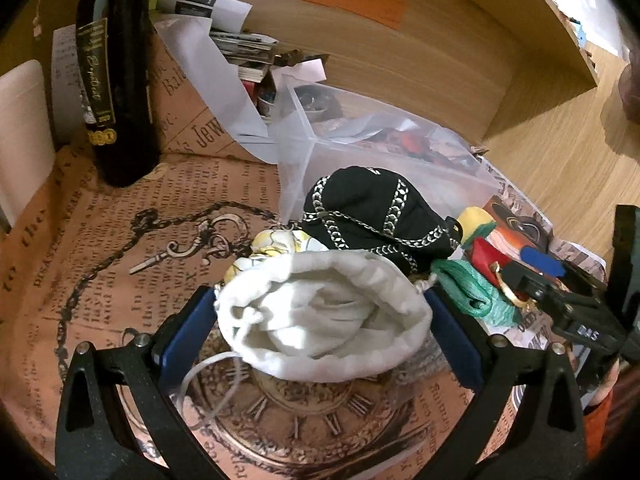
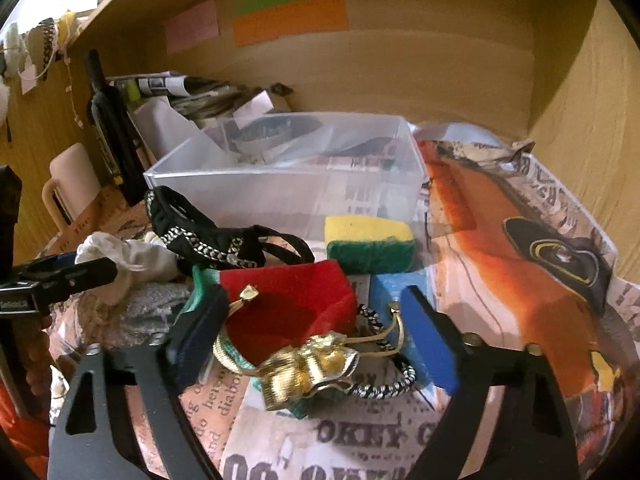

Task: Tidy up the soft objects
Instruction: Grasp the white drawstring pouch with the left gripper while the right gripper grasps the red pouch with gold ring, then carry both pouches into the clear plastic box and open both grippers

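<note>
My left gripper (image 1: 322,318) is shut on a white cloth drawstring pouch (image 1: 324,320), its blue pads pressing both sides. Behind it lie a black cloth with silver chain print (image 1: 372,212), a yellow-white cloth (image 1: 276,244) and a green cloth (image 1: 476,288). My right gripper (image 2: 312,320) is open around a red felt box (image 2: 292,300) with a gold bow (image 2: 308,368) and a braided cord (image 2: 384,384). A yellow-green sponge (image 2: 370,244) and a blue block (image 2: 386,286) lie just beyond. The clear plastic bin (image 2: 288,176) stands behind the pile.
A dark bottle (image 1: 116,76) stands at the back left next to a white mug (image 1: 24,120). Papers and magazines (image 1: 224,24) are stacked against the wooden back wall. Printed newspaper-style sheets (image 1: 120,240) cover the shelf floor. A wooden side wall (image 2: 592,120) closes the right.
</note>
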Available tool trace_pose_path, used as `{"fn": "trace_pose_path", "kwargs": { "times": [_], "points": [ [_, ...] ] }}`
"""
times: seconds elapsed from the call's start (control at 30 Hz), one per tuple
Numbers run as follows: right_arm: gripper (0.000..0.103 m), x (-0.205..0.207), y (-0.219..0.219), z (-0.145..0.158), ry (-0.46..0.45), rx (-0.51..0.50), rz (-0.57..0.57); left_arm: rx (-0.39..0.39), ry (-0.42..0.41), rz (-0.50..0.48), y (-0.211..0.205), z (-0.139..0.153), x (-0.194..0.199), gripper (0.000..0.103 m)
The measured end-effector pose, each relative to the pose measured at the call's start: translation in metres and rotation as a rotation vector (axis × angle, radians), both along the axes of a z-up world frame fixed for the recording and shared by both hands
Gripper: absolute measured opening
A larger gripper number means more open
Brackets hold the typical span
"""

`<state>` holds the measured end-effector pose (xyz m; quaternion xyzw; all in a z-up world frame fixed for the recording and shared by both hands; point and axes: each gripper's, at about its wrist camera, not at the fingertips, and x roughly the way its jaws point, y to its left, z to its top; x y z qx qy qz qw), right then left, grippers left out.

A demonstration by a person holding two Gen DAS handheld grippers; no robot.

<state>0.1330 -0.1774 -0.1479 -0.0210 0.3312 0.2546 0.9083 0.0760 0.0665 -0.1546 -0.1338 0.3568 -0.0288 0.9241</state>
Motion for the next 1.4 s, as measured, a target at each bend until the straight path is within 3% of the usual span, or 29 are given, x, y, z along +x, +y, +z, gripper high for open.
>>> {"fn": "trace_pose_path", "kwargs": {
  "times": [0.03,0.17,0.27,0.33,0.4,0.5,0.93,1.23,1.4],
  "points": [
    [0.073,0.002,0.001,-0.001,0.012,0.004,0.005,-0.002,0.002,-0.007,-0.001,-0.002,0.000,0.090],
    [0.055,0.008,0.002,-0.007,0.064,0.014,0.031,-0.025,0.022,-0.016,0.002,-0.005,0.000,0.077],
    [0.043,0.009,0.002,-0.009,0.072,0.009,0.039,-0.038,0.019,-0.012,0.006,-0.003,-0.005,0.061],
    [0.031,0.007,0.002,-0.008,0.063,-0.001,0.034,-0.038,0.017,-0.009,0.008,-0.001,-0.008,0.047],
    [0.018,0.007,0.000,-0.007,0.059,-0.003,0.026,-0.040,0.011,-0.007,0.010,0.002,-0.011,0.040],
    [0.016,0.007,-0.005,-0.003,0.049,0.020,0.022,-0.022,-0.008,-0.003,0.010,0.010,-0.016,0.032],
    [0.013,-0.003,-0.023,0.042,-0.104,0.091,-0.016,0.071,-0.185,0.021,0.013,0.068,-0.031,0.028],
    [0.013,0.007,-0.022,0.089,-0.253,0.141,-0.029,0.104,-0.307,-0.009,0.007,0.113,-0.009,0.028],
    [0.013,0.025,-0.013,0.104,-0.287,0.146,-0.019,0.104,-0.322,-0.028,0.002,0.125,0.020,0.028]
  ]
}}
